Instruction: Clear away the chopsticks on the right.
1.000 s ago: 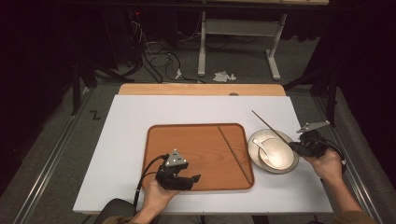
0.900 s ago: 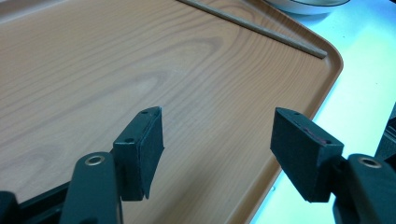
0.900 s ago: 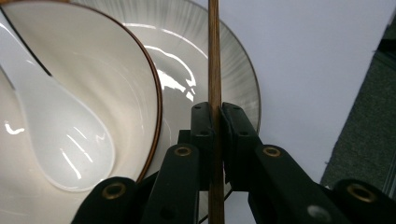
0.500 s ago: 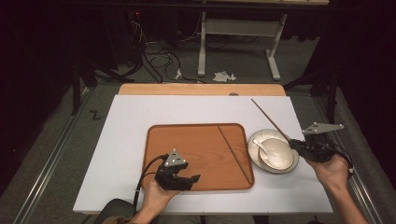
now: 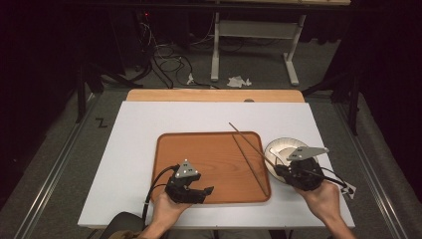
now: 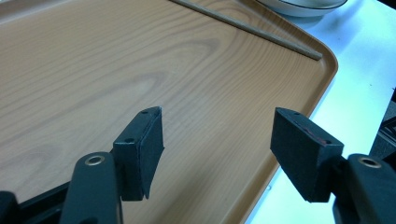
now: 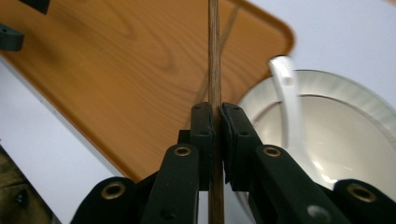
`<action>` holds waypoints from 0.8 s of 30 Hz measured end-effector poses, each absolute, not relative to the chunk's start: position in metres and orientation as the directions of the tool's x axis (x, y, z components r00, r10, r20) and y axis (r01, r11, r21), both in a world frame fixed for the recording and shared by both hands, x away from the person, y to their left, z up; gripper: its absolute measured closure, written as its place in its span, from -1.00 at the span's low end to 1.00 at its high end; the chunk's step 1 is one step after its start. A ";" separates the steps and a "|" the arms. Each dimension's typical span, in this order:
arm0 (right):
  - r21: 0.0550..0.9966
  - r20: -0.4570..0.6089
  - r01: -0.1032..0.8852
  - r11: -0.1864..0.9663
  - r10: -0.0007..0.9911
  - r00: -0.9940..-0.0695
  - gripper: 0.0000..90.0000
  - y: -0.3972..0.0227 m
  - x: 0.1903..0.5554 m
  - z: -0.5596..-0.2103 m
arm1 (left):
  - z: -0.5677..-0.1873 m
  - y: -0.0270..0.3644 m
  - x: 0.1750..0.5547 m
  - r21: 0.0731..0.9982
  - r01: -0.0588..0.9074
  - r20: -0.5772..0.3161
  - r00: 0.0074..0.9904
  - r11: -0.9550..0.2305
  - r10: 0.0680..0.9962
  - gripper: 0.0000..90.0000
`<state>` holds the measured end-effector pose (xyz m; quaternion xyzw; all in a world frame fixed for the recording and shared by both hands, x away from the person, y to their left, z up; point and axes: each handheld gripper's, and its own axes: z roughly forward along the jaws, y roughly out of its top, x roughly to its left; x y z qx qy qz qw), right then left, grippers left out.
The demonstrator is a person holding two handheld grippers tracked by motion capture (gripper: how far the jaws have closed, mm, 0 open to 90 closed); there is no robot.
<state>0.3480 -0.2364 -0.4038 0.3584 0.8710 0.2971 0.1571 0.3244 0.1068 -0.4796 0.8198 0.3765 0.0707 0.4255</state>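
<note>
Chopstick (image 7: 214, 56) pinched between the closed jaws of the right gripper (image 7: 217, 116), running straight ahead past the pads and also back behind them. Seen from the high view as a thin stick (image 5: 251, 144) pointing forward from this gripper (image 5: 279, 169), with the far tip over the far edge of the tray (image 5: 199, 149).

Compared with a second ago: gripper and chopstick shifted sideways, away from the outer side of the bowl (image 5: 278, 145) and toward the tray. Before, held beyond the bowl and over the white table (image 5: 139, 129); now crossing the near rim of the bowl, bowl (image 7: 355, 140) just to the side of the jaws, white spoon (image 7: 287, 107) resting inside it. Tray wood (image 7: 116, 70) directly ahead and below.

Second chopstick (image 5: 251, 164) already lying on the tray, near the edge closest to the right gripper, almost under the held one.

Left gripper (image 5: 206, 190) unmoved, resting at the near edge of the tray with jaws wide apart (image 6: 217, 140) and nothing between them; bare wood (image 6: 93, 70) ahead, second chopstick (image 6: 247, 29) far in front.

Meaning, as a judgement: carrying step nearly finished, pair about to be completed. Probably left to do: lower the stick beside its partner, then open the jaws.
</note>
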 end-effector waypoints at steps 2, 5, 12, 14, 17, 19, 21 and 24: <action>0.621 -0.040 0.546 0.562 0.719 -0.694 0.89 -0.224 0.350 -0.414 | -0.479 0.108 0.324 0.753 0.556 -0.206 0.707 -0.351 0.677 -0.23; 0.614 -0.036 0.551 0.565 0.717 -0.696 0.89 -0.217 0.351 -0.420 | -0.479 0.107 0.324 0.753 0.557 -0.209 0.706 -0.349 0.676 -0.23; 0.544 -0.017 0.595 0.591 0.717 -0.697 0.88 -0.193 0.362 -0.447 | -0.479 0.107 0.324 0.753 0.557 -0.210 0.708 -0.350 0.674 -0.23; 0.528 -0.017 0.604 0.597 0.718 -0.696 0.88 -0.187 0.363 -0.453 | -0.479 0.107 0.324 0.753 0.556 -0.209 0.709 -0.352 0.673 -0.23; 0.513 -0.018 0.612 0.602 0.720 -0.694 0.88 -0.183 0.366 -0.459 | -0.479 0.107 0.323 0.754 0.555 -0.209 0.710 -0.352 0.673 -0.23; 0.492 -0.016 0.622 0.609 0.721 -0.693 0.88 -0.179 0.367 -0.465 | -0.478 0.108 0.323 0.754 0.555 -0.209 0.709 -0.351 0.673 -0.23; 0.482 -0.018 0.623 0.617 0.717 -0.697 0.88 -0.177 0.366 -0.469 | -0.477 0.110 0.324 0.756 0.553 -0.207 0.709 -0.351 0.674 -0.23; 0.469 -0.023 0.618 0.631 0.708 -0.706 0.88 -0.175 0.366 -0.474 | -0.478 0.109 0.324 0.754 0.553 -0.206 0.710 -0.353 0.673 -0.23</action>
